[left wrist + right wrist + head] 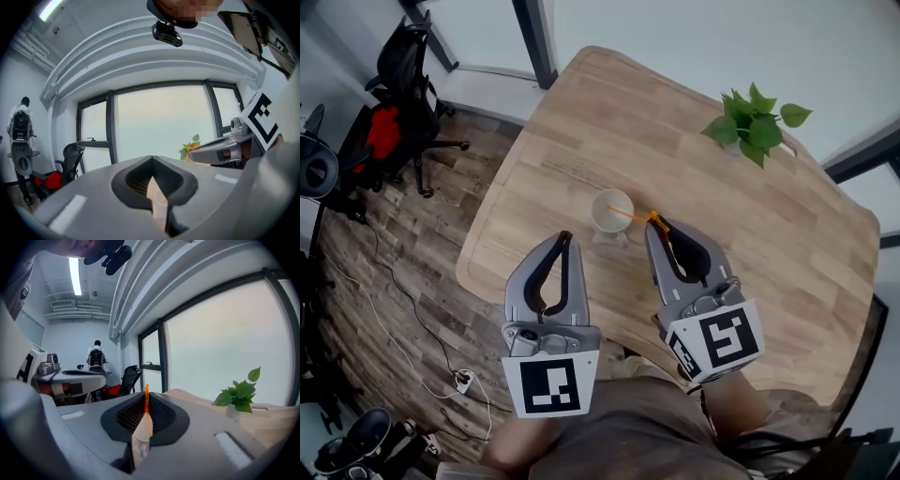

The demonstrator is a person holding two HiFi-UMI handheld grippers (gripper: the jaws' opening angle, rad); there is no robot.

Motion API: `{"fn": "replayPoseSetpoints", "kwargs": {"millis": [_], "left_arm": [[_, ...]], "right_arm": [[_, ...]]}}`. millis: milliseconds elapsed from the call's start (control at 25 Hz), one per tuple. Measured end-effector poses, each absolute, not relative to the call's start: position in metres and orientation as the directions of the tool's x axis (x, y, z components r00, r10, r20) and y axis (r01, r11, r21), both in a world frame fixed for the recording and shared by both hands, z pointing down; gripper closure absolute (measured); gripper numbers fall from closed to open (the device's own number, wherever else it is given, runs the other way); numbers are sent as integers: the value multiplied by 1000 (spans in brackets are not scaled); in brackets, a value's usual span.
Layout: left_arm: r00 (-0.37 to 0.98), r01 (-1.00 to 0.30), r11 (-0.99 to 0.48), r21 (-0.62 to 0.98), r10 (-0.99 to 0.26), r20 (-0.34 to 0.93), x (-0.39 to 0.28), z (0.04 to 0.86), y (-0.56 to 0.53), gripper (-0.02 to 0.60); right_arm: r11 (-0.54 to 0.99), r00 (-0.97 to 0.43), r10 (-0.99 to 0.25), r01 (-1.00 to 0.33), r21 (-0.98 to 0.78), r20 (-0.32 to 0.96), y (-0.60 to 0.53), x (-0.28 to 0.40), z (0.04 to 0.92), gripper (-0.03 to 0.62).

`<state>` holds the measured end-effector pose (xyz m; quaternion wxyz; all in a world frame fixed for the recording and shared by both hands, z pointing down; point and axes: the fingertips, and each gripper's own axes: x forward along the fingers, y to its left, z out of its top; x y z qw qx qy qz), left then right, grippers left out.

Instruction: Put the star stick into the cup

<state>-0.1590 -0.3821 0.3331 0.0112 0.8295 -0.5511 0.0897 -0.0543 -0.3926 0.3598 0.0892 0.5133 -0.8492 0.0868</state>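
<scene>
A white cup (pixel 612 210) stands on the wooden table (pixel 581 122) near its front edge. The thin orange star stick (pixel 630 216) reaches from my right gripper (pixel 656 225) leftward over the cup's mouth, slanting down into it. The right gripper is shut on the stick's star end. In the right gripper view the stick (pixel 146 404) stands pinched between the shut jaws. In the left gripper view the orange star (pixel 190 149) shows at the tip of the right gripper (pixel 199 153). My left gripper (pixel 565 238) hovers left of the cup, shut and empty.
A small potted plant (pixel 757 120) stands at the table's far right. A black office chair (pixel 403 84) and a floor cable with a plug strip (pixel 464 380) lie left of the table. A person (pixel 96 355) stands far back in the room.
</scene>
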Motion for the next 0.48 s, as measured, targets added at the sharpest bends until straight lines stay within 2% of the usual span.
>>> {"fn": "replayPoseSetpoints", "kwargs": {"millis": [240,480], "left_arm": [[375,-916,-396,-64,-902,214,-163,361,-405,581],[373,-915,-398,-67,-897,238,-167,375,-418,581]], "right_arm": [[460,-467,-835,-883,-96,291,-408,-60,389,546],[458,-472,-840,-881,-117,266,-417,-60,391,545]]}}
